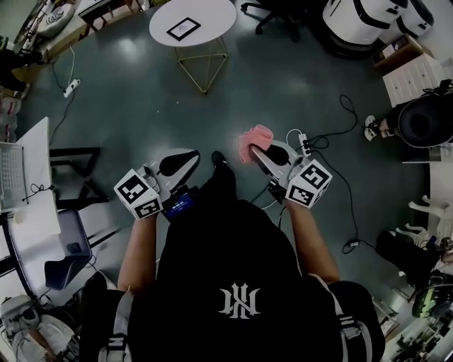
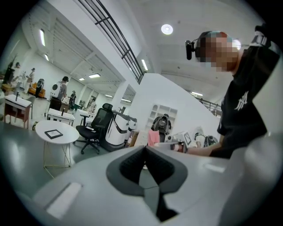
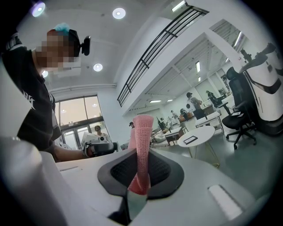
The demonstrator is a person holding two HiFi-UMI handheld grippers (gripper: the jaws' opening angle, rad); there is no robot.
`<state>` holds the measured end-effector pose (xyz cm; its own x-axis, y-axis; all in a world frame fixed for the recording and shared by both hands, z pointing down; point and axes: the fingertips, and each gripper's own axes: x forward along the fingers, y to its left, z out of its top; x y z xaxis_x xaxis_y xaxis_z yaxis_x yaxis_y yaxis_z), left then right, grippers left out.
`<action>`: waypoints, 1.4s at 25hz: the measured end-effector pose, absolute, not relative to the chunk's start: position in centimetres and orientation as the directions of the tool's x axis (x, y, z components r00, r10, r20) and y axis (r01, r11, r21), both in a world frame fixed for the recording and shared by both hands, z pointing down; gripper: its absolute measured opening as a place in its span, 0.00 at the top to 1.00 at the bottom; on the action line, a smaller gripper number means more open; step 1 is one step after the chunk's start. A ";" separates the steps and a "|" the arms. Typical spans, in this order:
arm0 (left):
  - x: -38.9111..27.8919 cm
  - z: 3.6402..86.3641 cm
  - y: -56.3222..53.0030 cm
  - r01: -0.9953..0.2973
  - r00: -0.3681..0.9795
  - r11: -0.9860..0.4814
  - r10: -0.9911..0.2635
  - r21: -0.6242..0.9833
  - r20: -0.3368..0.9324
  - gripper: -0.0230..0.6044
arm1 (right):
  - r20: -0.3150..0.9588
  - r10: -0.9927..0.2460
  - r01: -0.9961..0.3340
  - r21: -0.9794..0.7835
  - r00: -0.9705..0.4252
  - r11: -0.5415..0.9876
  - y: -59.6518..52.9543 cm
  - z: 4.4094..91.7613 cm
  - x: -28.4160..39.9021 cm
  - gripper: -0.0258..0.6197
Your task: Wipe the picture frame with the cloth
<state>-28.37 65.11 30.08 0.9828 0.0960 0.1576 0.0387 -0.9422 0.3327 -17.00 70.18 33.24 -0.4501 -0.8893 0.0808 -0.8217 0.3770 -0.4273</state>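
Close in, I hold both grippers out in front of me above the dark floor, level with each other and apart. My left gripper has its jaws pressed together with nothing between them. My right gripper is clamped on the pink cloth. The cloth is pinched between the dark pads and stands up past the tips in a narrow fold, bunched at its far end.

Just beyond the right gripper, a white power strip lies on the floor with black cables trailing off to the right.

Farther ahead, well apart from both grippers, stands a round white table on a gold wire base. The picture frame lies flat near the table's middle, dark-edged with a pale centre. The cloth is nowhere near it. Past the table, a black office chair sits at the edge of view.
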 end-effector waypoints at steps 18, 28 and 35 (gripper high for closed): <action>-18.2 30.5 44.0 -0.022 0.992 -0.925 0.026 0.380 0.122 0.96 | 0.156 -0.853 -0.822 -0.397 -0.498 0.407 50.1 32.5 -6.7 0.93; -19.2 33.7 37.9 -0.157 0.984 -0.890 -0.102 0.428 0.148 0.96 | 0.219 -0.786 -0.790 -0.393 -0.578 0.471 43.0 34.2 -5.3 0.93; -21.9 35.1 34.5 -0.329 0.944 -0.838 -0.288 0.436 0.159 0.96 | 0.221 -0.673 -0.695 -0.397 -0.706 0.599 37.3 35.3 -6.5 0.92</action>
